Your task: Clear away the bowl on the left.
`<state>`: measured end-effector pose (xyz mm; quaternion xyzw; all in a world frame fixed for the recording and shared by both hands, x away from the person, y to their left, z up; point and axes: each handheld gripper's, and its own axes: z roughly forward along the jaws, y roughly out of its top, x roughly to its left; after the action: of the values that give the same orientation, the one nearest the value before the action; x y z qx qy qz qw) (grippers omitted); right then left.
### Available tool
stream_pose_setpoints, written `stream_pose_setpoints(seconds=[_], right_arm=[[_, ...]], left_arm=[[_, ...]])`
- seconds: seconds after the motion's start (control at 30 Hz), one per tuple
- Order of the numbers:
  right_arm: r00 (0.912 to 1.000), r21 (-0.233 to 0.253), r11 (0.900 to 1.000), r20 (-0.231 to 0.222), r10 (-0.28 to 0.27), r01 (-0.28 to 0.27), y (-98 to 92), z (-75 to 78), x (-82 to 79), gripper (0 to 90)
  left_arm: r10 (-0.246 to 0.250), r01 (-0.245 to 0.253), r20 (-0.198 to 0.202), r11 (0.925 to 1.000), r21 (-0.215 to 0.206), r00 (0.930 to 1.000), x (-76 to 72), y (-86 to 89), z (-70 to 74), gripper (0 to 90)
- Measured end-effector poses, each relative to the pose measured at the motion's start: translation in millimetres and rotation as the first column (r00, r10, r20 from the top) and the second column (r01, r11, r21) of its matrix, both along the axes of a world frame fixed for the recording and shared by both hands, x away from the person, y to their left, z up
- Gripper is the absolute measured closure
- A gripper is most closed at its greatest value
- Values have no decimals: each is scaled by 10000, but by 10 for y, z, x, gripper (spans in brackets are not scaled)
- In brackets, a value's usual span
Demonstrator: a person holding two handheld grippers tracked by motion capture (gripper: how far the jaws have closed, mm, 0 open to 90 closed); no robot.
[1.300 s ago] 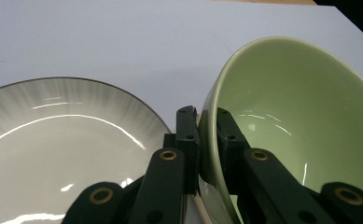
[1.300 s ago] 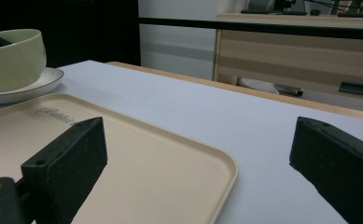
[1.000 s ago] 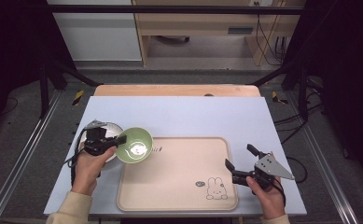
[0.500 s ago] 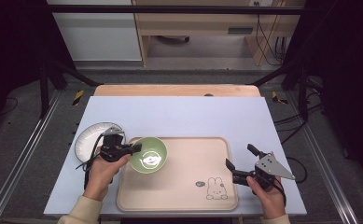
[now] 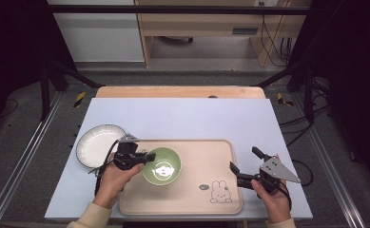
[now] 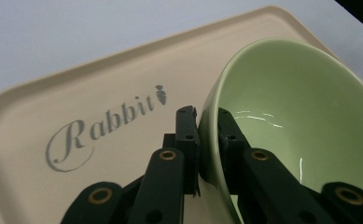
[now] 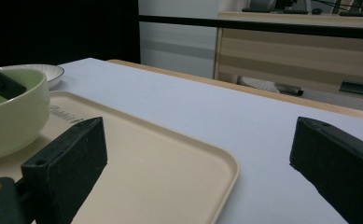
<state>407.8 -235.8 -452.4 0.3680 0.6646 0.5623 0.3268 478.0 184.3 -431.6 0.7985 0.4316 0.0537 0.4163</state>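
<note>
Glossy pale-green ceramic bowl (image 5: 161, 166): rim pinched by left gripper (image 5: 144, 157), over beige rectangular tray (image 5: 220, 199). Right gripper (image 5: 243, 165): wide open, empty, beside tray.

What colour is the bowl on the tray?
Light green bowl, clearest in the left gripper view.

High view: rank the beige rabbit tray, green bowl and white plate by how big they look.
1. Beige rectangular rabbit tray
2. Round white plate, partly behind the left claw's cable
3. Round green bowl, only slightly smaller than the plate
</note>
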Motion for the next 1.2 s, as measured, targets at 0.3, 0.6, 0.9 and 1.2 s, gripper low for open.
stream_pose_setpoints(seconds=[0.3, 0.6, 0.9, 1.2], right_arm=[[10000, 8, 10000, -2, 0, 0, 2, -1, 1, 40], [10000, -23, 10000, -10, -5, 5, 10, 2, -4, 40], [10000, -78, 10000, -9, -4, 4, 11, 0, -2, 40], [10000, -79, 10000, -48, -21, 21, 11, -1, -2, 40]], left_arm=[[-355, 356, -111, 9992, 156, 9993, -39, -110, -40, 824], [-544, 548, -167, 9982, 263, 9984, -60, -135, -64, 823], [-602, 608, -213, 9978, 252, 9980, -79, -156, -91, 823], [-636, 643, -291, 9976, 267, 9976, -84, -166, -112, 823]])
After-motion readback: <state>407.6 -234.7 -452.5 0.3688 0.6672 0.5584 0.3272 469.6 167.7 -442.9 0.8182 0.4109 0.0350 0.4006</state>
